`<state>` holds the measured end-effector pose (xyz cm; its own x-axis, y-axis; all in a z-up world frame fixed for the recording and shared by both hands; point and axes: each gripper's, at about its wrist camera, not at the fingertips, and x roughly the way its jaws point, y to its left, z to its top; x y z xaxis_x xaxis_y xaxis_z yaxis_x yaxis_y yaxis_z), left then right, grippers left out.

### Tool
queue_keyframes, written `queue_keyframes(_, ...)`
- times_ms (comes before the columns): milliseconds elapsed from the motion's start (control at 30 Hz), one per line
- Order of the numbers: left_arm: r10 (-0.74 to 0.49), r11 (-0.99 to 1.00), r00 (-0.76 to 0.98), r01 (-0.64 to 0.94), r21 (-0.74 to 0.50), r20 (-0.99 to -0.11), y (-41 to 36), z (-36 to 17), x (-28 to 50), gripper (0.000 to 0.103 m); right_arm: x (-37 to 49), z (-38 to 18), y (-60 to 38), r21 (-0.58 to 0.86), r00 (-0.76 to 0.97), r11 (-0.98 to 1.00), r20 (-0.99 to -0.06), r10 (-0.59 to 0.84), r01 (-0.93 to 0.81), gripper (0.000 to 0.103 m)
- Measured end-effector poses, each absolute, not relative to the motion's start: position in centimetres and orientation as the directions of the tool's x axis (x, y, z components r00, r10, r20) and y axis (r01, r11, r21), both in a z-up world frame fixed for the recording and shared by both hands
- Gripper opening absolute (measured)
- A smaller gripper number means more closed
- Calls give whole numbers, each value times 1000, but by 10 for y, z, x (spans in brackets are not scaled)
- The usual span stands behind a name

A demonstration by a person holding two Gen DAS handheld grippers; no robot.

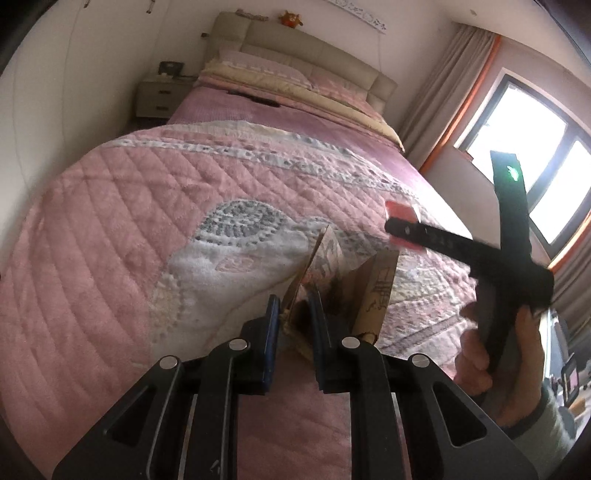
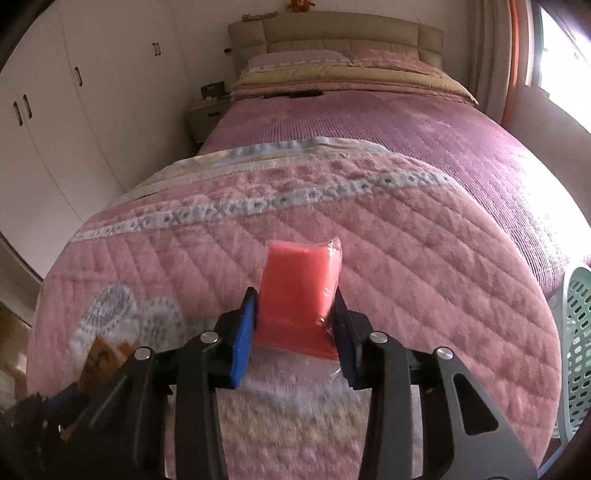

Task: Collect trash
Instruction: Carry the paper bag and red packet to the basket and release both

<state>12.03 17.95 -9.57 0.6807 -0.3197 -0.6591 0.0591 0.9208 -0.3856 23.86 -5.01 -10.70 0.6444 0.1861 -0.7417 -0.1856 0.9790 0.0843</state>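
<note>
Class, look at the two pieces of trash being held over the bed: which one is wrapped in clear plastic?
The red packet in the right tongs: a clear film covers it. The other piece, the brown paper bag in the left tongs, is bare printed paper.

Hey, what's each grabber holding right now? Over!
Left gripper shut on brown paper bag. Right gripper clamped on red plastic packet. Both above pink quilt. Green basket at right, nothing blocking.

Two wrist views, close above the bed point(image 1: 110, 221)
Each looks down along its own fingers toward the headboard point(image 2: 332, 33); both share the pink quilt.
</note>
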Motion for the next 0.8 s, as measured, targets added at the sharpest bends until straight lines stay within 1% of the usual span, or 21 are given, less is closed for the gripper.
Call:
queue_keyframes(133, -341, 917, 678, 86, -390, -651, 162, -90, 114, 13, 209, -100, -72, 108, 655, 977, -728, 203, -183, 36)
queue_keyframes(267, -372, 912, 677, 138, -387, -635, 133, -79, 110, 12, 184, -88, -95, 83, 688, 984, -705, 170, -158, 36)
queue_keyframes(400, -400, 908, 671, 199, -369, -624, 100, -68, 108, 12, 172, -80, -129, 102, 705, 988, -691, 156, -119, 36)
queue_keyframes(800, -494, 868, 631, 394, -301, -598, -21, -40, 121, 12, 133, -50, -241, 96, 783, 994, -621, 20, 51, 36)
